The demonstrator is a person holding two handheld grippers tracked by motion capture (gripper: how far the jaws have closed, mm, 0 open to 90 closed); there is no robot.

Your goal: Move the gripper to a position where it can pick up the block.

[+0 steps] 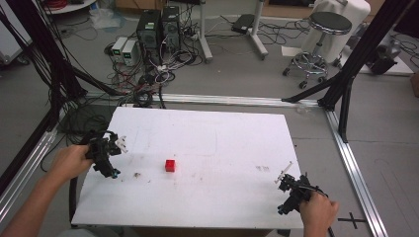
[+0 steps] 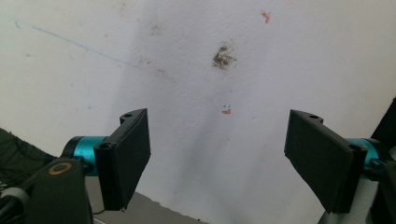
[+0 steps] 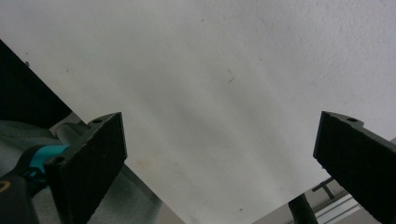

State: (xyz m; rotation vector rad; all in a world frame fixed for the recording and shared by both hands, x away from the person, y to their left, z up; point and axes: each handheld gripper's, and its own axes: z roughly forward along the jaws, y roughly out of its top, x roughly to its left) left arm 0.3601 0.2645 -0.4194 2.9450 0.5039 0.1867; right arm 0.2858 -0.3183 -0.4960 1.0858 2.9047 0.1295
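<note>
A small red cube [image 1: 170, 165] sits alone left of centre on the white desk [image 1: 222, 143], apart from both grippers, probably left in the open so that either can come at it. The left gripper [image 1: 112, 148] hangs at the desk's left edge and the right gripper [image 1: 288, 183] at the lower right corner, jaws spread wide and empty in both gripper views. Bare board lies all round the cube, apart from faint smudges, possibly old marker stains.

Beyond my white counter [image 1: 222, 197] I see two computer towers [image 1: 158, 27] amid tangled cables [image 1: 148, 74] on the floor. A black-seated stool [image 1: 323, 34] stands far right.
</note>
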